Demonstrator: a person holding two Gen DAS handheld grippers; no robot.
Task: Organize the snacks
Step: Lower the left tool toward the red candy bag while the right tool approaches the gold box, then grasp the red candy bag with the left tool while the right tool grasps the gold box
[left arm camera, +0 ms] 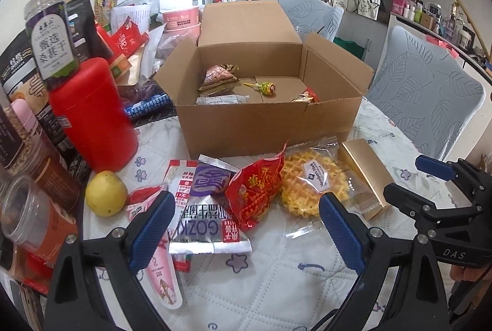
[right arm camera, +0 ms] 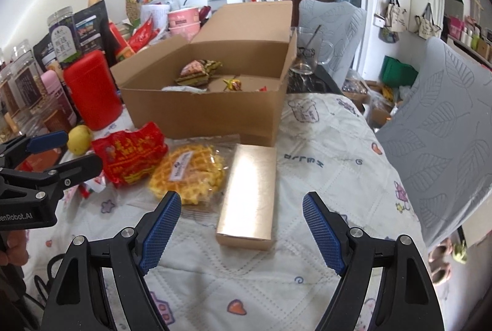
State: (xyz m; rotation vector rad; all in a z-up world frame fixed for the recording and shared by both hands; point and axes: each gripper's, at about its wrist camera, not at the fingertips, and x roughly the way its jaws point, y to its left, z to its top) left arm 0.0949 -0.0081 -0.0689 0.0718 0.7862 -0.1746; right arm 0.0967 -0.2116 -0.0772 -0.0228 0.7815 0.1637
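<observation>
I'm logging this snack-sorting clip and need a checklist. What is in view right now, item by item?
cardboard box: one, brown, open, table centre, a few snacks inside
lollipop: one, multicoloured, inside box
red snack bag: one, red, before box
waffle pack: one, yellow in clear wrap, right of red bag
gold box: one, gold, flat, right of waffle
silver packet: one, silver-purple, left of red bag
lemon: one, yellow, beside canister
red canister: one, red, left of box
left gripper: open, blue pads
right gripper: open, before gold box
</observation>
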